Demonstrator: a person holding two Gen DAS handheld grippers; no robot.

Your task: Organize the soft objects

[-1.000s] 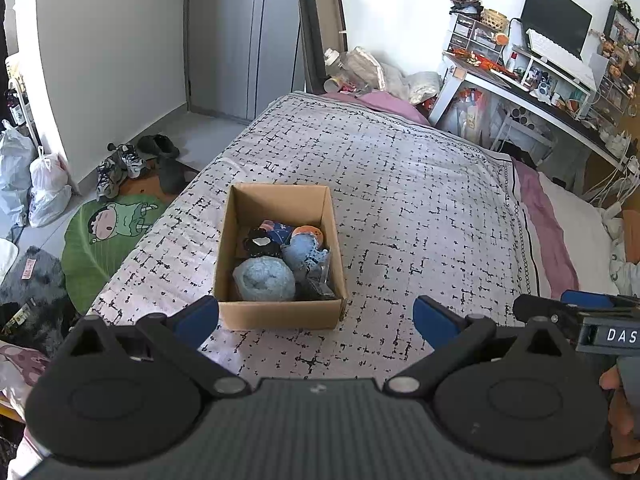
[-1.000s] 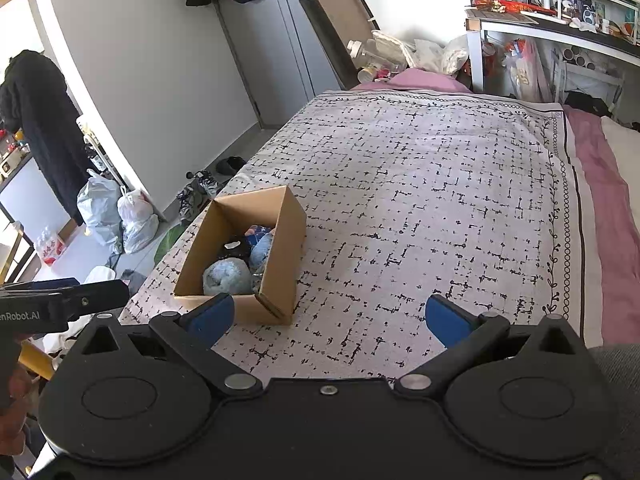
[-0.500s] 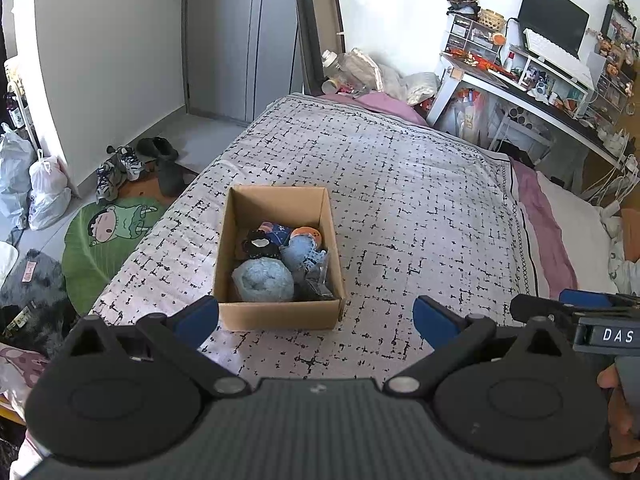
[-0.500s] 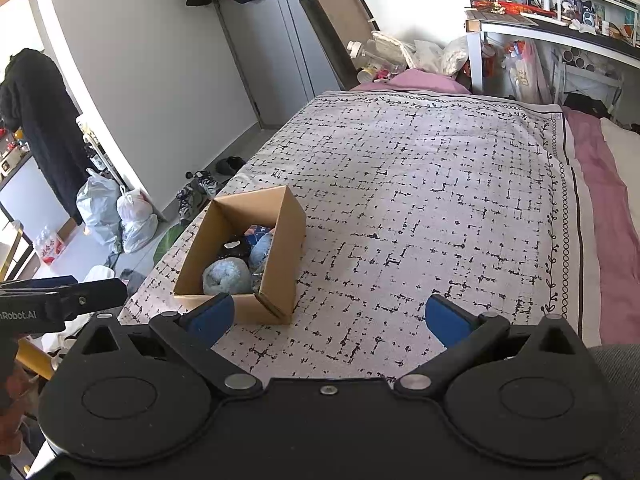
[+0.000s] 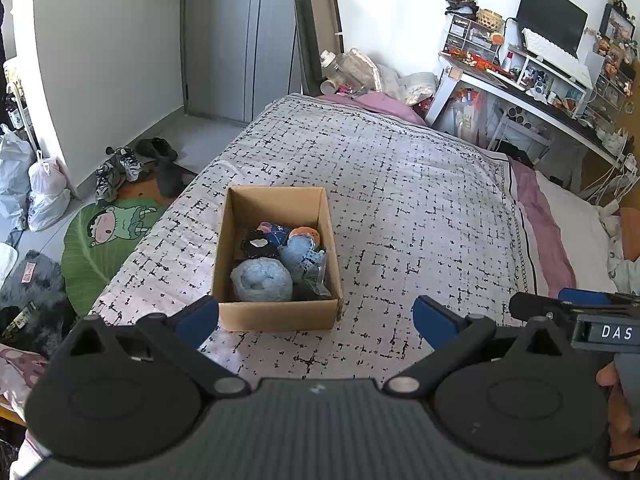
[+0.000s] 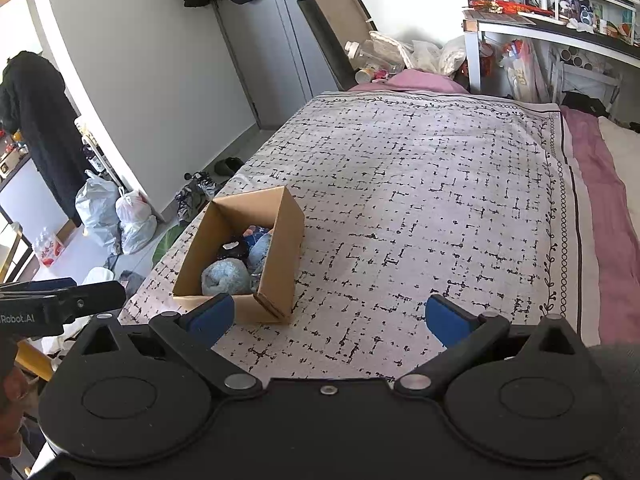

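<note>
An open cardboard box (image 5: 276, 316) (image 6: 280, 240) stands on the patterned bedspread (image 5: 400, 200) near the bed's left edge. It holds several soft objects: a light blue ball (image 5: 261, 280) (image 6: 225, 278), a smaller blue one (image 5: 300, 252), a black one (image 5: 256, 245) and an orange-topped one (image 5: 305, 233). My left gripper (image 5: 316, 318) is open and empty, held above the bed just in front of the box. My right gripper (image 6: 328, 318) is open and empty, to the right of the box.
A desk (image 5: 520, 92) with shelves and a monitor stands at the back right. Shoes (image 5: 120, 164), bags (image 5: 44, 192) and a green mat (image 5: 100, 240) lie on the floor left of the bed. Pillows and bottles (image 6: 384, 60) are at the bed's far end.
</note>
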